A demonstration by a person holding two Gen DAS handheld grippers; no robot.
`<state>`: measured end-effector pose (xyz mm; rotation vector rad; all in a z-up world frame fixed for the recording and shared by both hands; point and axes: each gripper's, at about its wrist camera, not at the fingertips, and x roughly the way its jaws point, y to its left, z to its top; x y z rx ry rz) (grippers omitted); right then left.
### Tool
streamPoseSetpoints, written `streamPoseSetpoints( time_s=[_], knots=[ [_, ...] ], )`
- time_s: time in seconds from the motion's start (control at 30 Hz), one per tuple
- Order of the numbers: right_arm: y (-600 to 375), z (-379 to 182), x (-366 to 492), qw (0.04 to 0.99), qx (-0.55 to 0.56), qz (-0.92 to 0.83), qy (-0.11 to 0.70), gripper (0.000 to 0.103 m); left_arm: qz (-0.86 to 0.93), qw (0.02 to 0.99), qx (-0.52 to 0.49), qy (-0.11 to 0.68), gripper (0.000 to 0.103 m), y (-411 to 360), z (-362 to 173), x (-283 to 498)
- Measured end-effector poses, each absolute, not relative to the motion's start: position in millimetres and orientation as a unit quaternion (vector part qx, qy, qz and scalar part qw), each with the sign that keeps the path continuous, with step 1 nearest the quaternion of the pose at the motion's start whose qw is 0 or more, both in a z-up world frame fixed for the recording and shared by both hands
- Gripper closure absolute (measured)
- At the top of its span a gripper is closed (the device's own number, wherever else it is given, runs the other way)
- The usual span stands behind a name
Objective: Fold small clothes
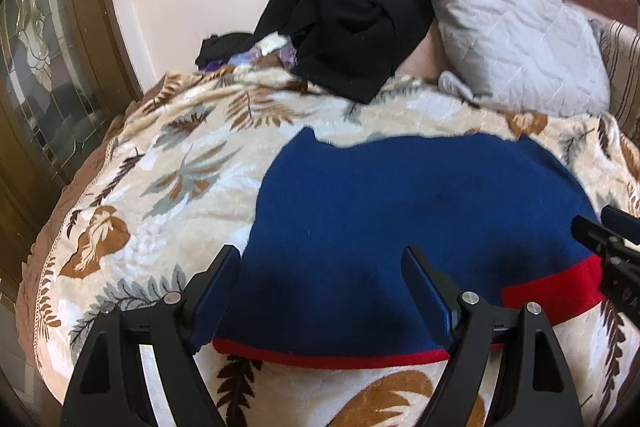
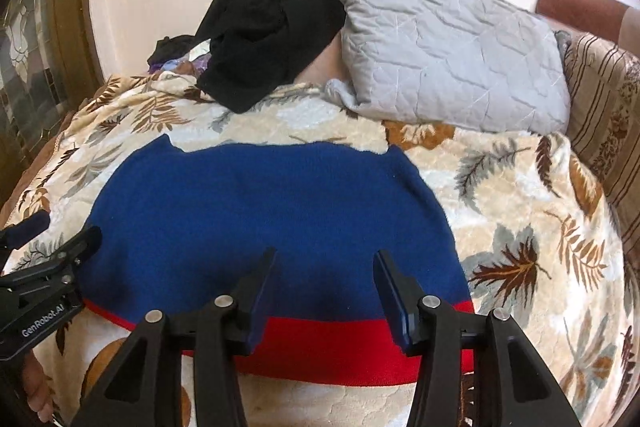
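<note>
A blue knitted garment (image 1: 400, 207) (image 2: 260, 207) with a red band (image 2: 328, 351) along its near edge lies spread flat on a leaf-patterned blanket (image 1: 160, 187) (image 2: 520, 207). My left gripper (image 1: 320, 259) hovers open over the garment's near left part, with nothing between its fingers. The right gripper (image 2: 324, 259) stands open over the near middle of the garment, just above the red band, and holds nothing. Each gripper shows at the edge of the other's view: the right gripper (image 1: 600, 231) at the garment's right side, the left gripper (image 2: 52, 243) at its left side.
A heap of black clothes (image 1: 348, 19) (image 2: 272, 27) lies at the back of the bed against the wall. Beside it leans a grey quilted pillow (image 1: 512, 39) (image 2: 448, 55). A striped cushion (image 2: 600, 107) is at the far right, and a glazed wooden door (image 1: 40, 67) at the left.
</note>
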<state>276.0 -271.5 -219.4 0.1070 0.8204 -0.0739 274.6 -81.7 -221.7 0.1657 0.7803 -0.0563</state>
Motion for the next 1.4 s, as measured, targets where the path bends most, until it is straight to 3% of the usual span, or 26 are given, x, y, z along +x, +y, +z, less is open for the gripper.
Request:
streamPoseSetpoints(
  time_s=[0.17,0.37,0.5,0.7,0.73,0.77,0.8,0.83,0.87,1.03,1.17,1.4],
  knots=[
    [-328.1,-238.9,278.8,0.887,0.184,-0.01,0.424,0.05,0.008,0.898,0.077,0.433,0.02,-64.1,-246.1,289.8],
    [-411.8,-255.3,270.3,0.871,0.26,-0.063,0.411,0.05,0.039,0.882,0.025,0.469,0.02,-24.9,-260.7,304.1],
    [-445.7,-276.5,273.4,0.838,0.335,-0.036,0.429,0.036,0.051,0.885,0.013,0.463,0.02,-12.0,-255.6,300.7],
    [-425.1,-301.8,286.5,0.819,0.331,-0.002,0.469,0.035,0.074,0.886,0.003,0.459,0.02,2.7,-254.9,301.4],
    [-417.5,-304.9,288.7,0.824,0.309,-0.006,0.474,0.036,0.075,0.885,0.005,0.46,0.02,2.9,-257.0,302.0],
    [-409.9,-303.0,288.2,0.836,0.287,-0.01,0.469,0.047,0.074,0.884,0.007,0.462,0.02,3.1,-258.7,302.2],
    [-406.1,-301.6,287.5,0.839,0.279,-0.002,0.466,0.061,0.074,0.883,0.011,0.463,0.018,3.1,-260.6,303.3],
    [-398.1,-295.9,287.5,0.839,0.277,0.019,0.467,0.084,0.073,0.883,0.013,0.463,0.018,3.7,-261.8,303.7],
    [-393.4,-289.9,285.4,0.845,0.262,0.01,0.466,0.091,0.071,0.883,0.013,0.464,0.018,4.7,-262.3,303.8],
    [-382.0,-264.7,264.8,0.865,0.235,0.007,0.444,0.094,0.065,0.881,0.004,0.469,0.018,14.3,-265.9,303.8],
    [-388.9,-295.9,269.4,0.838,0.241,-0.01,0.49,0.094,0.06,0.876,-0.007,0.478,0.018,23.2,-269.8,302.3],
    [-404.5,-261.5,251.3,0.852,0.272,-0.021,0.447,0.089,0.06,0.872,-0.038,0.485,0.019,41.7,-261.2,286.3]
  ],
)
